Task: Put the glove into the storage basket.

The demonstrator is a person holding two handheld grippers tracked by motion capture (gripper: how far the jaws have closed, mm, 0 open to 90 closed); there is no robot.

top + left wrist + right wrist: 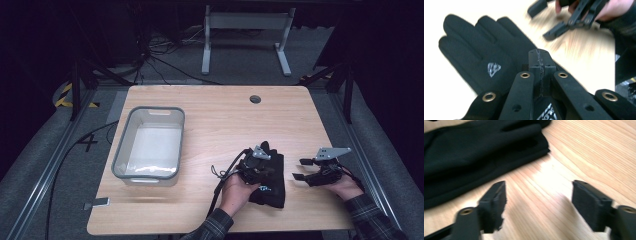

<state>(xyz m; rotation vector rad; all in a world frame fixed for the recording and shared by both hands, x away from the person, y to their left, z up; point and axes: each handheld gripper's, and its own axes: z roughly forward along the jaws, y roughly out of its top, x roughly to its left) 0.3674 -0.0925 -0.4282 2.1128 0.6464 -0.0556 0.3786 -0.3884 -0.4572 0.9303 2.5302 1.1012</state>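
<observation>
High view: black glove (270,177) lies flat near the desk's (215,115) front edge, right of centre — not yet in the grey bin (150,142). Left gripper (251,167) closed above it, apparently gripping nothing; right gripper (305,169) apart, empty, just beside.

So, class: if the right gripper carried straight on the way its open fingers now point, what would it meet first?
Most likely the black glove. The right gripper points low across bare table toward the glove's edge, with nothing between; depth is hard to judge, so it might graze the wood first.
</observation>
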